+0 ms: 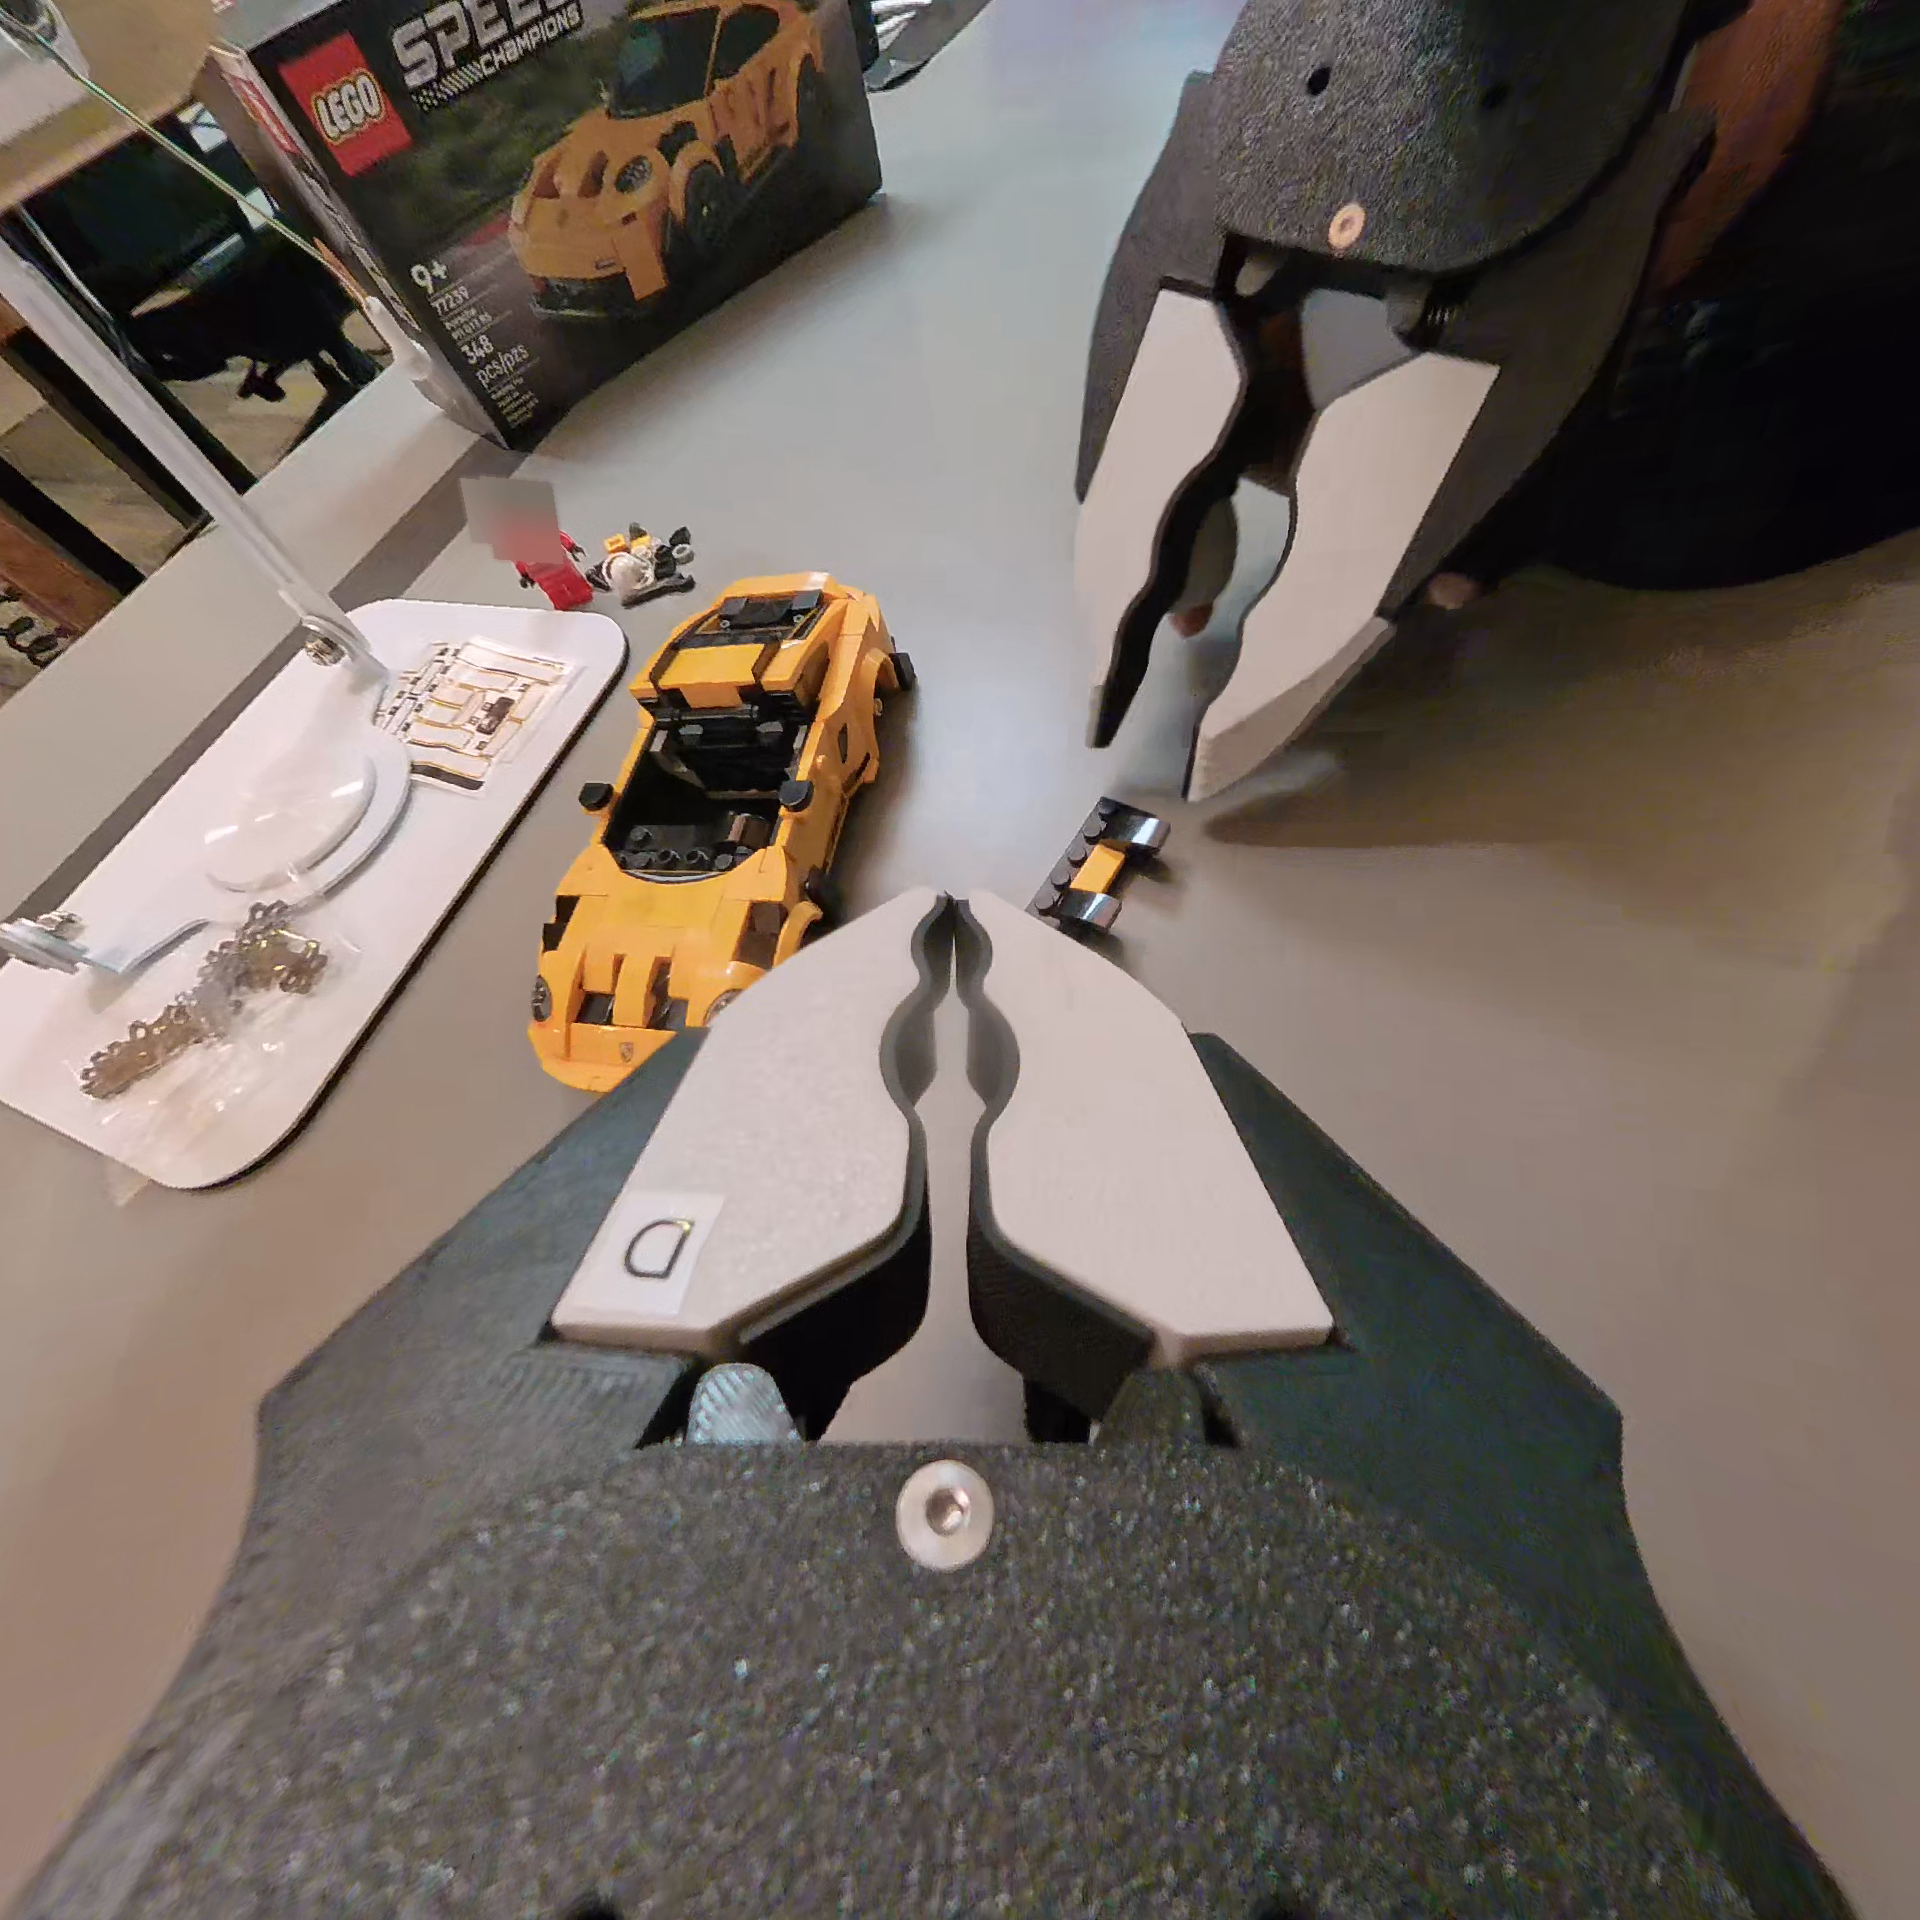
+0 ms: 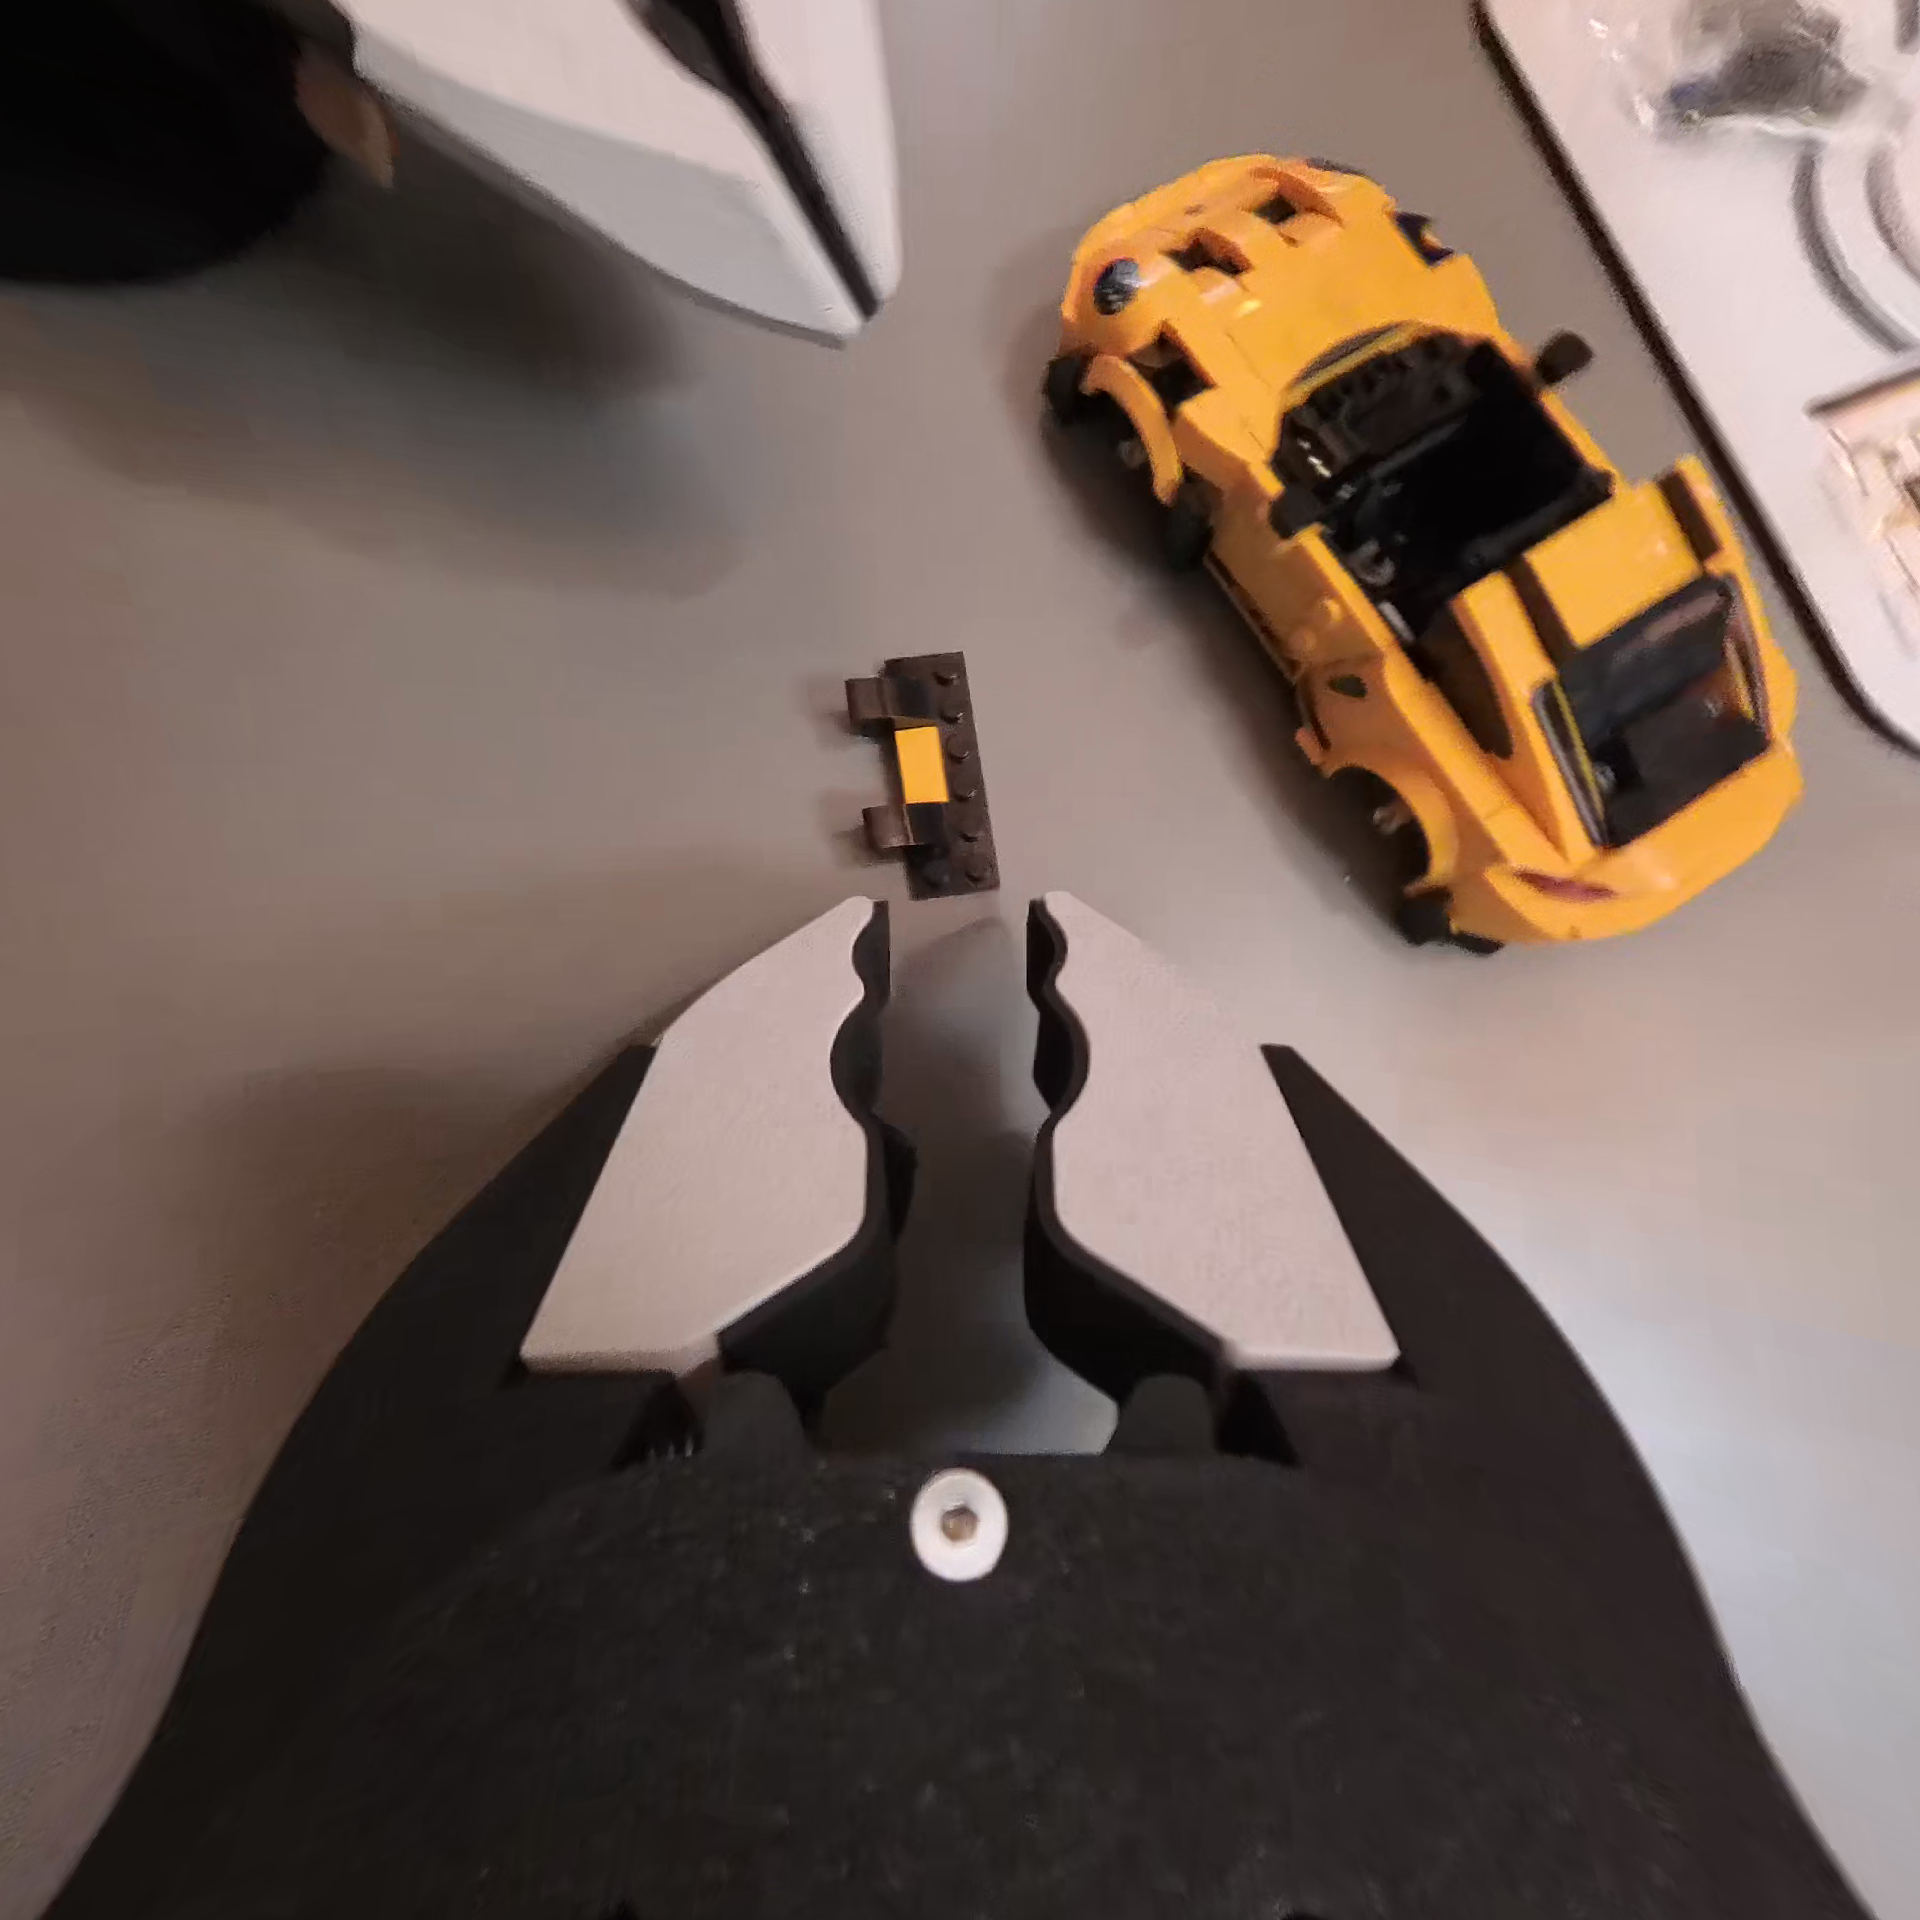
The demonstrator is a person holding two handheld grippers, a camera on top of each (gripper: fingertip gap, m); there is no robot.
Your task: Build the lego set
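Where a printed set box (image 1: 582,208) stands, lettered sticker (image 1: 649,1247) on left gripper (image 1: 954,912).

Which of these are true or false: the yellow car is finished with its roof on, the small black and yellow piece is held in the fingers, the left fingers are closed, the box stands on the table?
1. The yellow car has its roof on. False: its cabin is open on top.
2. The small black and yellow piece is held. False: it lies loose on the table, just ahead of the open right gripper.
3. The left gripper is closed. True, and empty.
4. The box stands on the table. True.
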